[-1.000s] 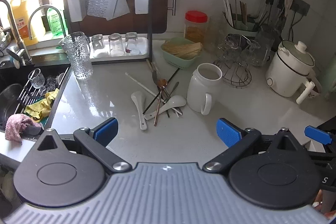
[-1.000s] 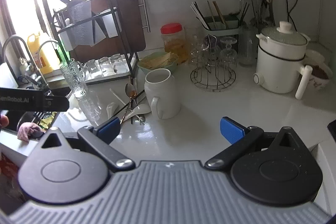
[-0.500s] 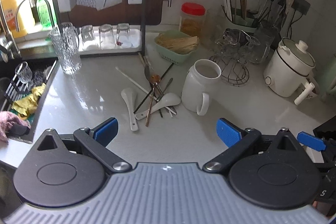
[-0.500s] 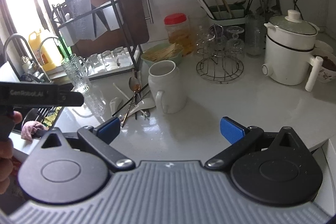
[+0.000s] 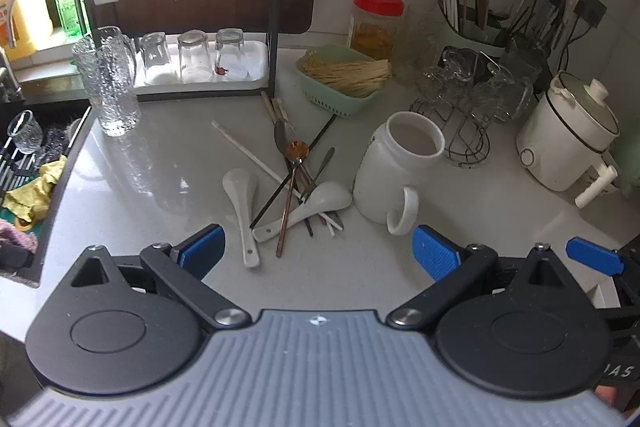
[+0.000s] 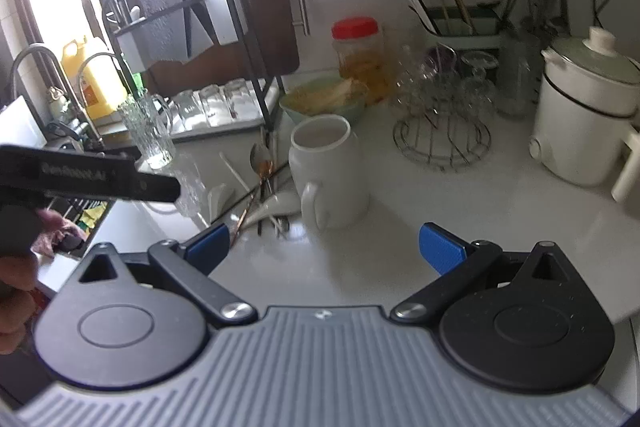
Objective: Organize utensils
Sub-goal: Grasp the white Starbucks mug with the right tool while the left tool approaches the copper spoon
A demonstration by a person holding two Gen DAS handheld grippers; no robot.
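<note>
Kitchen counter [image 5: 460, 227], white, glossy, cluttered. Utensil pile [image 5: 294, 187] lies mid-counter, just left of the white ceramic jug [image 5: 394, 171]: two ceramic soup spoons, a copper-bowled spoon [image 5: 296, 151], chopsticks, all crossed and overlapping. Left gripper [image 5: 316, 247] is held above the near edge of the pile, jaws wide apart, nothing held. Right gripper [image 6: 324, 245] likewise spread and empty, near the jug handle.

Risks, as judged:
- stacked items: one pulled, others dragged or flicked off toward the sink [image 5: 24, 163].
- thin chopsticks flat on a slick top: pinch likely missed or slipped.
- jug is tall w/ narrow base; could be tipped if bumped.
- textured glass pitcher [image 5: 108, 83] far left, near sink edge.
</note>
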